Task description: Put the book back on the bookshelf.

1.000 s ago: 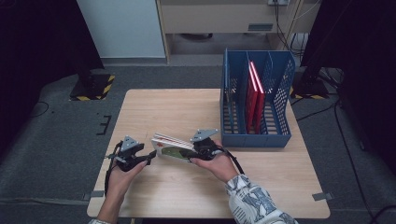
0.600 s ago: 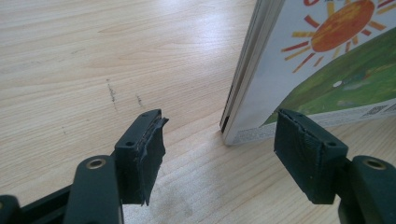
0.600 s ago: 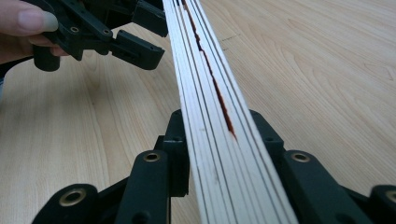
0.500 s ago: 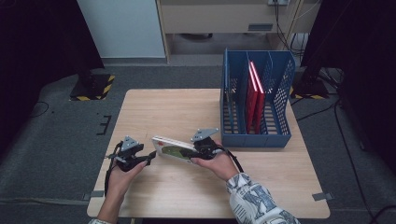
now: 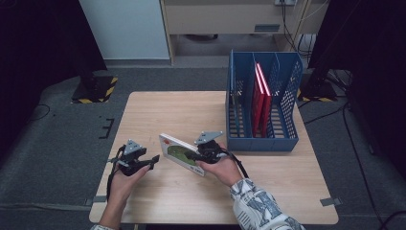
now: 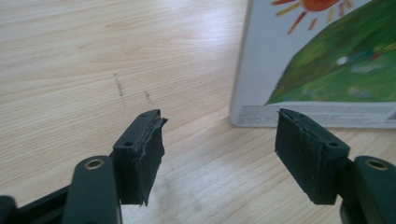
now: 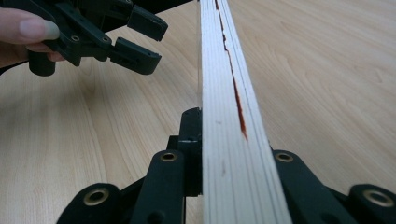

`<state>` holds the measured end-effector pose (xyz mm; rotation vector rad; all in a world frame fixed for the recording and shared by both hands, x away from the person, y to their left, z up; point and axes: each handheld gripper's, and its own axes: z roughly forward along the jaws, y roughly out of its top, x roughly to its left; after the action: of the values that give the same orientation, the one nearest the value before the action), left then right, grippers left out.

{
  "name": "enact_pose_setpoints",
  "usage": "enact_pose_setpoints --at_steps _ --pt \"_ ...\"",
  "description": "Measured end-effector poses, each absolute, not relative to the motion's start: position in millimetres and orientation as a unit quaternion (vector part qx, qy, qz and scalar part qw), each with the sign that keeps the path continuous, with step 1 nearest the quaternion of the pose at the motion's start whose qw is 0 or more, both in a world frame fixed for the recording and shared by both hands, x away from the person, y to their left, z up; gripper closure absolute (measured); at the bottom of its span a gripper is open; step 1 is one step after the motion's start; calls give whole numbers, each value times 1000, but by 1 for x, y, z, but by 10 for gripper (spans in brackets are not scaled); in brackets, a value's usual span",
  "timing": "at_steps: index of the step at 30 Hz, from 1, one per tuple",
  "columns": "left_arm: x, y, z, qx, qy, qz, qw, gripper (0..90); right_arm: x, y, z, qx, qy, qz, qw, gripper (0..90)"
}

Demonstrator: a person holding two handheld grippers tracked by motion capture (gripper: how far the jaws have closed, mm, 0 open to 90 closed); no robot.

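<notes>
Ahead of the left claw the raised picture book blocks the way, its lower edge resting on the bench just past the open jaws, which have bare wood between them. The right claw, whose jaws have just been closing, clamps that book from the far side, so the two claws face each other with the book between. Beyond the right claw, to its right, the blue file rack stands as a wall with red books upright in it. Left of the left claw and beyond the book, bare bench lies open to pass.
</notes>
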<state>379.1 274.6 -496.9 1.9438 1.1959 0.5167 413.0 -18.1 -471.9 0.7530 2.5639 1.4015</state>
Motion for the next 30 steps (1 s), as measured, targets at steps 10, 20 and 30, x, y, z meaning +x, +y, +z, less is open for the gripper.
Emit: enact_pose_setpoints --at_steps 10,20,30 --pt "386 281 -509 775 494 195 342 114 408 -26 -460 262 843 461 96 756" --pt "389 286 -515 769 513 185 335 32 405 -41 -451 274 834 466 106 756" --pt "390 287 -518 774 516 177 321 48 400 -51 -447 281 831 467 115 756"
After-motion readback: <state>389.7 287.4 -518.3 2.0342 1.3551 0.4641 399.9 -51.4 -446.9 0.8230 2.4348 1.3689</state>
